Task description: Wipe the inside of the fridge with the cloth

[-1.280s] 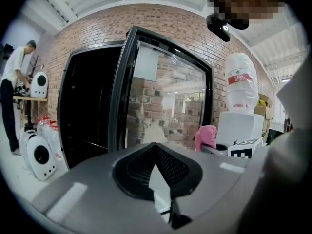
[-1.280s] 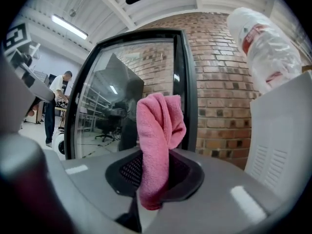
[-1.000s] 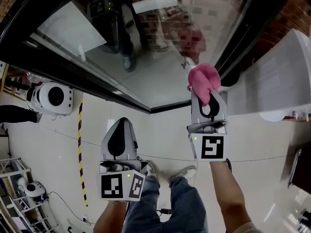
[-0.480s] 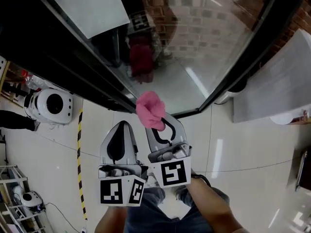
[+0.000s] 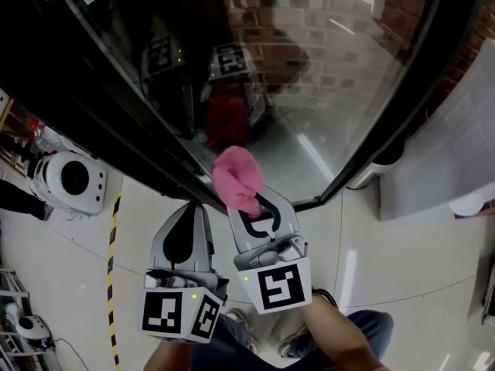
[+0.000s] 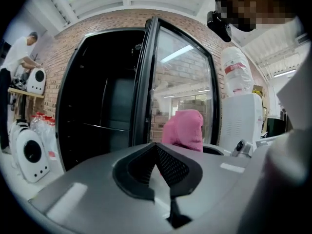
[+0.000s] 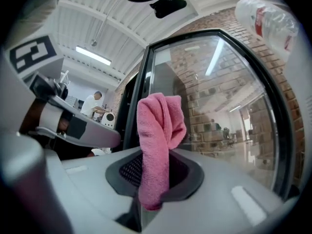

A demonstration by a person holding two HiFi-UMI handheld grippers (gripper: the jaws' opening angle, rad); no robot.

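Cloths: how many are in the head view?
1. The pink cloth is held in the right gripper, before the fridge door. The red shape in that door seems its reflection. None other shows.

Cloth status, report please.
Right hand-held gripper shut on pink cloth. Left hand-held gripper shut, empty. Fridge open, cloth not yet inside. Glass door edge just ahead of cloth.

Cloth [image 5: 237,178]: before the lower edge of the glass door [image 5: 325,91] — in the right gripper [image 5: 254,211].
Left gripper [image 5: 188,215]: before the door, further left.
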